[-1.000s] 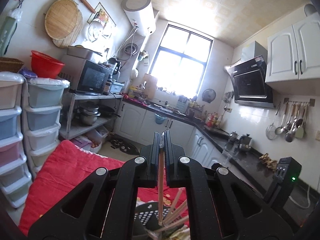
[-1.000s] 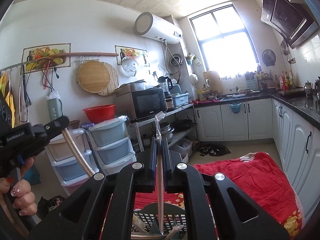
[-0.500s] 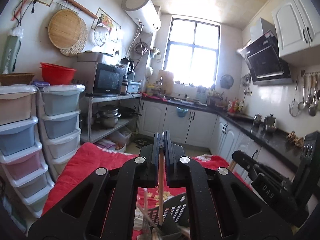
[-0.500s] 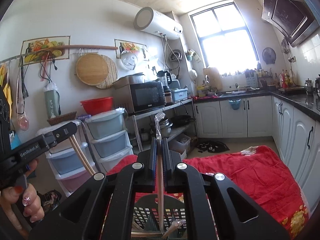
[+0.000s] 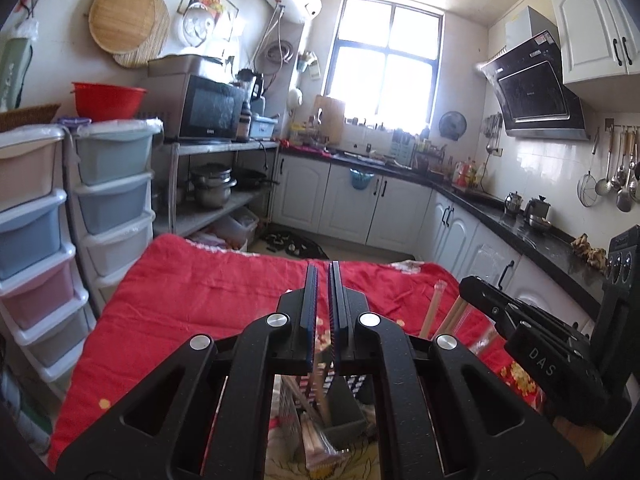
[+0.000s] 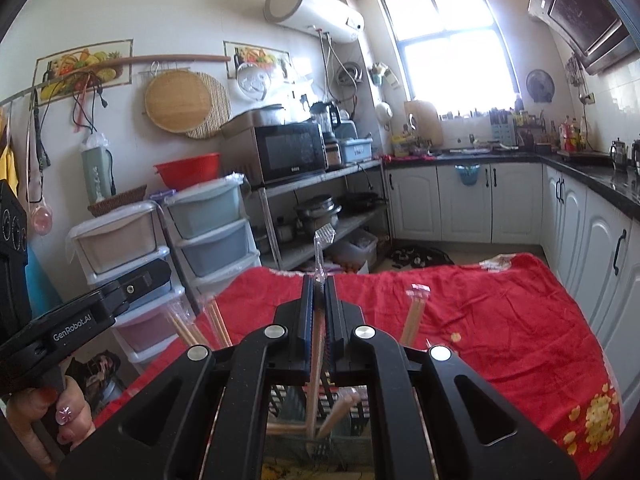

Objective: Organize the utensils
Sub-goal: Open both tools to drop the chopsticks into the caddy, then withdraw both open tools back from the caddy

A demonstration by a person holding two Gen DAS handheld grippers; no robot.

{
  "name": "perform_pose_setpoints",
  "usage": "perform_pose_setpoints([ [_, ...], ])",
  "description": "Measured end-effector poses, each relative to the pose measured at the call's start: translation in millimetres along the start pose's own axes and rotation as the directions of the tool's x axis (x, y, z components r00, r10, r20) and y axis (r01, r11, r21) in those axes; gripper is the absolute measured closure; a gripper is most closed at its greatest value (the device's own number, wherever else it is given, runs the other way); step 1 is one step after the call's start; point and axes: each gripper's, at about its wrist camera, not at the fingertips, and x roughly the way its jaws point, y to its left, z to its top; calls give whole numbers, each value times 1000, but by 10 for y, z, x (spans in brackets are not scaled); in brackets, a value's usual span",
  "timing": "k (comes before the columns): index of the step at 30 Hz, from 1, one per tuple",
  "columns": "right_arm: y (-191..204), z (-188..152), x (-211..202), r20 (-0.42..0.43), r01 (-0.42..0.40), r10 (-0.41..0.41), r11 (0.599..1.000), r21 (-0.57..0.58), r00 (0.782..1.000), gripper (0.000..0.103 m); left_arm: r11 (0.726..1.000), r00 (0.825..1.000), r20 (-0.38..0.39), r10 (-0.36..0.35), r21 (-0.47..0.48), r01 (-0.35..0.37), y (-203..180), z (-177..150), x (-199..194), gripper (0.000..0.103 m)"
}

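1. Left gripper [image 5: 322,312]: fingers nearly pressed together; a chopstick [image 5: 320,384] shows below them, its lower end down in the dark slotted utensil holder [image 5: 344,424] at bottom centre of the left wrist view. Whether the pads actually pinch it cannot be told. Risk: if loose, the stick drops askew and lands across the holder's rim

2. Right gripper [image 6: 319,312]: fingers pinching a wrapped pair of chopsticks [image 6: 316,360], its clear wrapper tip [image 6: 323,240] standing above the fingers. Risk: the slick wrapper lets the sticks slide or swivel in the pinch

3. Holder contents: several sticks already lean at angles inside [image 6: 340,408]. Risk: an incoming tip strikes a leaning stick and jams or levers it out

4. Both grippers converge on one holder; the right one sits at right edge of the left view [image 5: 532,344]. Risk: bodies collide

5. Holder rests on a red blanket [image 5: 200,292] over the tabletop. Risk: soft footing lets it tip under a sideways push

6. Bottom of holder hidden by fingers; seating depth cannot be judged
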Motion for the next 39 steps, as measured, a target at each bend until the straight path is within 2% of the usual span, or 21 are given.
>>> perform_pose_setpoints([
  [1, -11, -17, -10, -7, 1, -1, 1000, 1, 1000, 95, 1000, 1000, -3, -1, -1, 1, -3, -11, -4, 100],
  [4, -30, -54, -68, -18, -3, 3, 1000, 1, 1000, 80, 1000, 1000, -17, -8, -7, 8, 11, -51, -29, 94],
  [7, -48, -74, -146, -27, -5, 5, 1000, -2, 1000, 77, 1000, 1000, -25, -18, -13, 18, 16, -73, -73, 85],
  [13, -93, -125, -383, -41, 2, -2, 1000, -19, 999, 66, 998, 998, -18, -52, -40, 52, 45, -119, -280, 57],
  [16, -104, -174, -520, -46, 7, -9, 999, -35, 999, 61, 996, 997, -18, -76, -56, 75, 40, -151, -385, 51],
  [21, -109, -273, -767, -43, 22, -25, 997, -67, 999, 53, 991, 994, -15, -108, -79, 106, 31, -206, -560, 29],
  [27, -78, -411, -1007, -32, 33, -36, 994, -102, 999, 42, 988, 992, -22, -123, -95, 120, 26, -309, -694, 12],
  [39, 0, -716, -1258, -34, 58, -63, 991, -122, 997, 24, 988, 988, -86, -127, -99, 119, -15, -659, -762, 11],
])
